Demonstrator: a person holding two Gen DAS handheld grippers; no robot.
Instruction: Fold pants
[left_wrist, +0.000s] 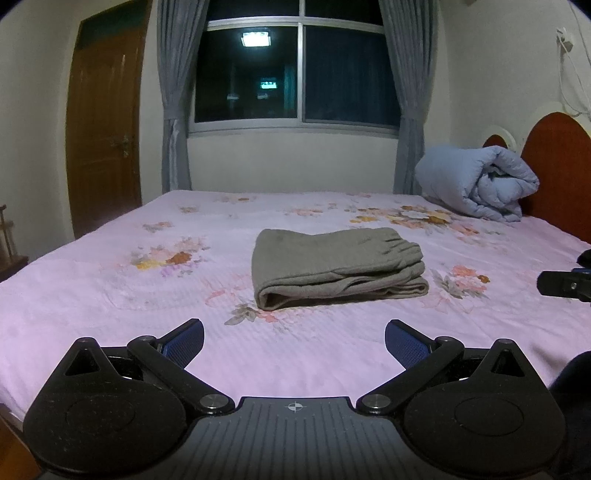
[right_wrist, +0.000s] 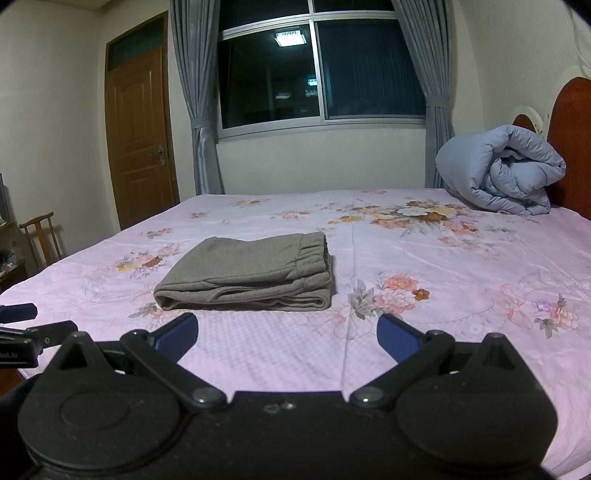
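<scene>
Grey-brown pants (left_wrist: 338, 267) lie folded into a compact stack on the pink floral bedsheet (left_wrist: 110, 295), elastic waistband on the right side. In the right wrist view the same pants (right_wrist: 247, 275) sit left of centre. My left gripper (left_wrist: 294, 338) is open, held back from the stack over the near part of the bed, nothing between its blue pads. My right gripper (right_wrist: 287, 332) is open too, near the bed's front edge, just short of the pants' near fold. Each gripper's tip shows at the edge of the other's view.
A rolled pale-blue duvet (left_wrist: 480, 182) rests at the far right against the red-brown headboard (left_wrist: 557, 162). Behind the bed are a dark window (left_wrist: 295, 74) with grey curtains and a wooden door (left_wrist: 103, 125). A wooden chair (right_wrist: 40, 236) stands left of the bed.
</scene>
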